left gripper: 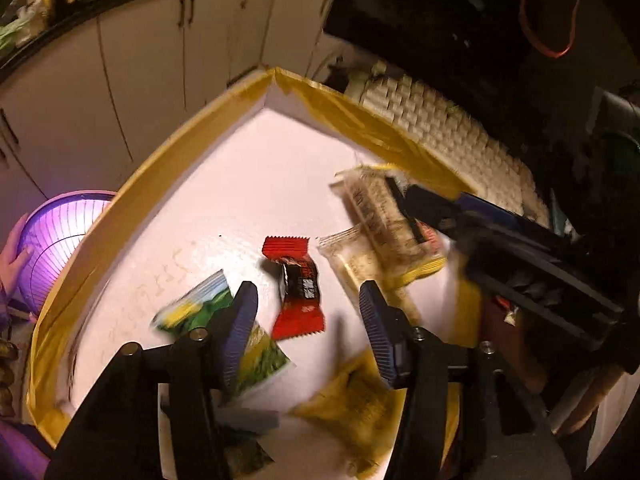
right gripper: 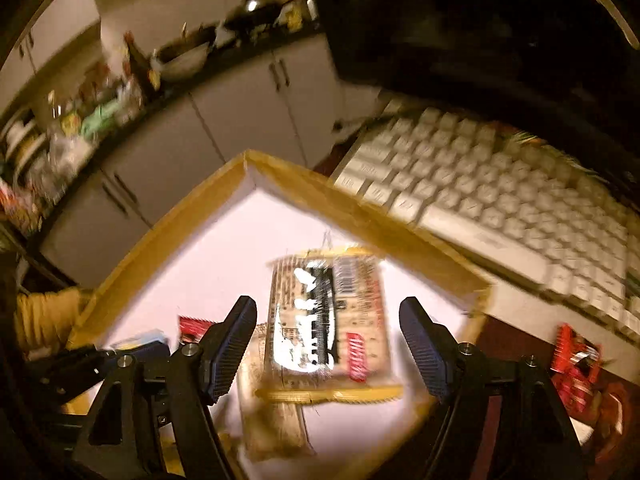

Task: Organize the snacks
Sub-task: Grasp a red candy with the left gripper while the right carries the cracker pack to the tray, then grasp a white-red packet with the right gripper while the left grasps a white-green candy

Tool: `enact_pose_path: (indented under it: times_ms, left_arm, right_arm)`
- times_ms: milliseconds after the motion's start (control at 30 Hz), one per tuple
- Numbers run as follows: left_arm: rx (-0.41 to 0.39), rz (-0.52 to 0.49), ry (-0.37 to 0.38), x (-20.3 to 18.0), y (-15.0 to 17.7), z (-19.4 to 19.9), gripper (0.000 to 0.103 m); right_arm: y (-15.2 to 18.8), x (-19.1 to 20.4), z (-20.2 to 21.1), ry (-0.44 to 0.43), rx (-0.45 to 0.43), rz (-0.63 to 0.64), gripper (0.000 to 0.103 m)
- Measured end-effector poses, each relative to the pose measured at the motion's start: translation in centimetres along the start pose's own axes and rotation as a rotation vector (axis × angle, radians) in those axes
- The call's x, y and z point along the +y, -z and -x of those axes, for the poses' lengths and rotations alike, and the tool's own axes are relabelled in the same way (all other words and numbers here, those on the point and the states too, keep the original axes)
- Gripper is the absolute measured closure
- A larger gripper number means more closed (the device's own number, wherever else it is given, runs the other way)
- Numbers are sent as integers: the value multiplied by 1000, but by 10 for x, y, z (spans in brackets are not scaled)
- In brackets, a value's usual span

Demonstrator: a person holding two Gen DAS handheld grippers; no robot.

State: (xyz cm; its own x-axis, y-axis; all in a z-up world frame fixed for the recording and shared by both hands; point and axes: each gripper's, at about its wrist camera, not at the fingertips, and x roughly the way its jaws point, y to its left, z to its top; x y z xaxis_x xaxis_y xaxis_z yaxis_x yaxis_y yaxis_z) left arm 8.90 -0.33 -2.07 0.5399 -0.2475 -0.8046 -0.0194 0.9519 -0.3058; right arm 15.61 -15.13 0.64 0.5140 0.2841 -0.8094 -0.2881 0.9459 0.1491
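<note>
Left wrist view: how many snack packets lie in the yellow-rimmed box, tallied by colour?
Red packet: 1
Green packets: 2, blurred and partly hidden
Beige packets with yellow ends: 2
Yellow packet: 1
Total: 6

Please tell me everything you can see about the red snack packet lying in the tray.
The red snack packet is a small pillow-style wrapper, glossy like foil or plastic, red at both zigzag-cut ends with a dark printed middle. It is sealed, slightly twisted, and lies flat on the white floor of the yellow-edged tray. It sits between the open jaws of the left gripper, untouched.
</note>
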Motion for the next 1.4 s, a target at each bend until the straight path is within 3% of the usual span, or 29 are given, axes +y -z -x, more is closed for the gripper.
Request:
enact_pose_path:
  times_ms: [133, 233, 367, 467, 667, 733, 800, 867, 933, 1000, 1067, 1167, 1267, 1400]
  left_arm:
    - [-129, 4, -11, -20, 26, 36, 49]
    - [-195, -4, -22, -43, 50, 57, 32]
    - [-141, -34, 136, -75, 74, 65, 32]
    - [-116, -97, 176, -101, 81, 63, 32]
    - [-88, -156, 192, -139, 95, 53, 32]
    - [-82, -173, 186, -145, 103, 53, 32]
    - [-80, -182, 177, -148, 107, 54, 32]
    - [-86, -184, 176, -149, 111, 55, 32]
    - [-87, -173, 166, -147, 114, 55, 32]
    - [-85, -163, 168, -144, 114, 54, 32]
    - [-85, -153, 161, -143, 114, 52, 32]
    - [-77, -153, 156, -145, 114, 50, 32]
    - [-78, -166, 149, -150, 115, 51, 32]
    - [-61, -226, 153, -162, 112, 56, 32]
  right_arm:
    - [33, -19, 65, -105, -118, -53, 26]
    - [80, -41, 104, -151, -168, -92, 25]
    - [143, -83, 131, -171, -142, -163, 26]
    - [168, -108, 147, -131, -131, -180, 26]
    - [146, -149, 144, -24, -109, -140, 27]
    - [132, -162, 125, -36, -40, -105, 27]
    - [123, -168, 107, -29, 15, -97, 35]
    - [121, -166, 94, 0, 47, -54, 34]
    - [126, -165, 84, -15, 86, -38, 41]
    - [134, -160, 86, 7, 75, -17, 44]
    - [141, -156, 89, 15, 74, -24, 61]
    - [145, -147, 88, 77, 70, -6, 69]
    - [148, -136, 89, 155, 64, 20, 72]
    - [162, -131, 101, 160, 45, -8, 77]
